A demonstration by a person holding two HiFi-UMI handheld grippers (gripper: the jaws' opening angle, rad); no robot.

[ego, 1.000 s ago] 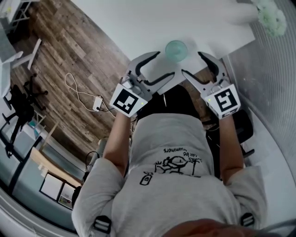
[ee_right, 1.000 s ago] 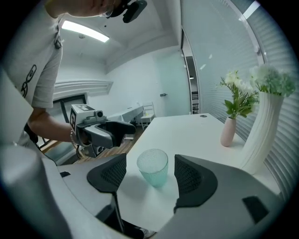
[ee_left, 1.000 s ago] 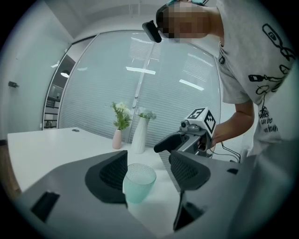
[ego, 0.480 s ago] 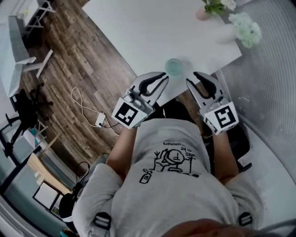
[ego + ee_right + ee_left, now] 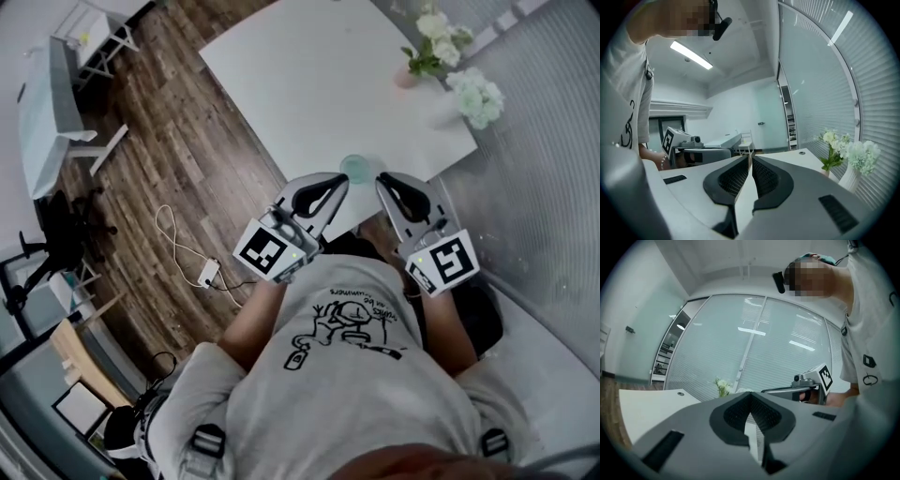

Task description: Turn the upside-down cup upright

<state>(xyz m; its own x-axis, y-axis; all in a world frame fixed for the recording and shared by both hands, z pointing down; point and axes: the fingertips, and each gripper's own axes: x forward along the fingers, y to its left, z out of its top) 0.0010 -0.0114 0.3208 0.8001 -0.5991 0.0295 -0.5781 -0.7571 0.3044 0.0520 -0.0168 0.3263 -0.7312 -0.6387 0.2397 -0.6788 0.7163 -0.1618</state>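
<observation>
A pale green translucent cup stands on the white table near its front edge; from above I cannot tell which way up it is. My left gripper and right gripper hang in the air in front of the person's chest, their tips either side of the cup in the head view. Both sets of jaws have just been closing and now meet with nothing between them. In the left gripper view the left gripper is shut; in the right gripper view the right gripper is shut. Neither gripper view shows the cup.
A small pink vase of flowers and a white bouquet stand at the table's far right corner. A blind-covered glass wall runs along the right. On the wood floor to the left lie a cable and power strip.
Both grippers went from wide open to shut, holding nothing. Both hands rose, and the head view swung to show more of the table. The cup stayed in place.
</observation>
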